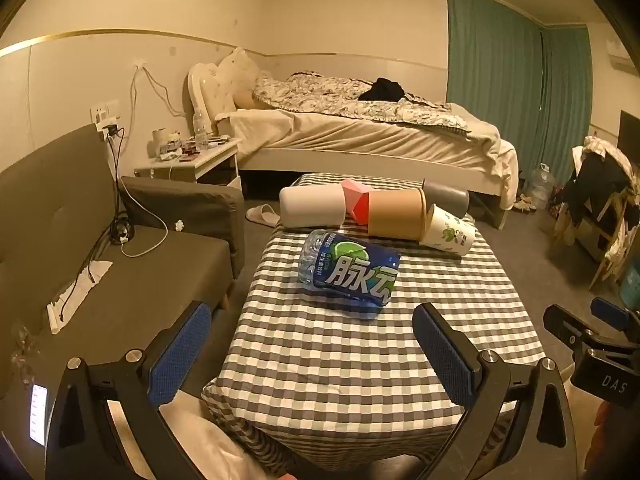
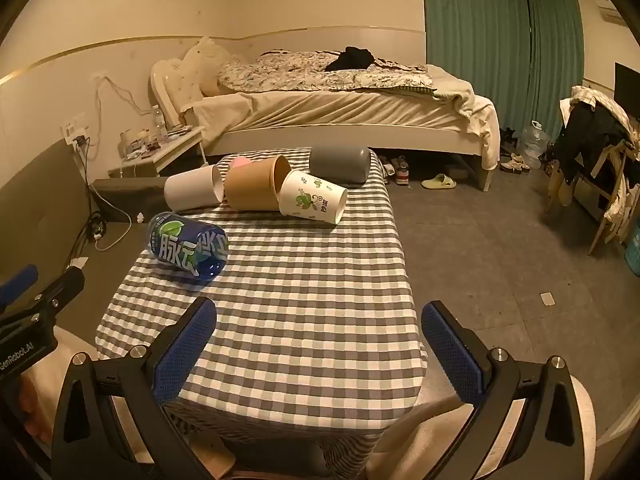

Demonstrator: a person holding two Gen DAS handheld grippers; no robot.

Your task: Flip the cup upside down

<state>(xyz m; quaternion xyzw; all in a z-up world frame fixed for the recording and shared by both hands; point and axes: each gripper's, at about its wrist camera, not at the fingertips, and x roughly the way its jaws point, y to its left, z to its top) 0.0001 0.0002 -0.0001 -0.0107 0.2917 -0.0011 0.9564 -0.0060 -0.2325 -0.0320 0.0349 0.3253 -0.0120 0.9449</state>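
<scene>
Several cups lie on their sides at the far end of a checked table [image 1: 360, 352] [image 2: 304, 300]: a white cup [image 1: 312, 205] [image 2: 192, 193], a pink one [image 1: 356, 196] [image 2: 239, 163], a brown paper cup [image 1: 394, 213] [image 2: 256, 188], a grey cup [image 1: 446, 197] [image 2: 340, 163] and a white cup with green print [image 1: 448, 234] [image 2: 314, 197]. A cut blue bottle [image 1: 350, 272] [image 2: 188, 250] lies nearer. My left gripper [image 1: 312, 352] and right gripper [image 2: 320, 350] are open and empty over the near table edge.
A grey sofa [image 1: 100, 240] with cables stands left of the table. A bed [image 1: 360, 132] [image 2: 340, 104] and a cluttered nightstand [image 1: 188, 156] are behind. A chair piled with clothes [image 2: 596, 148] and shoes [image 2: 440, 181] are on the right floor.
</scene>
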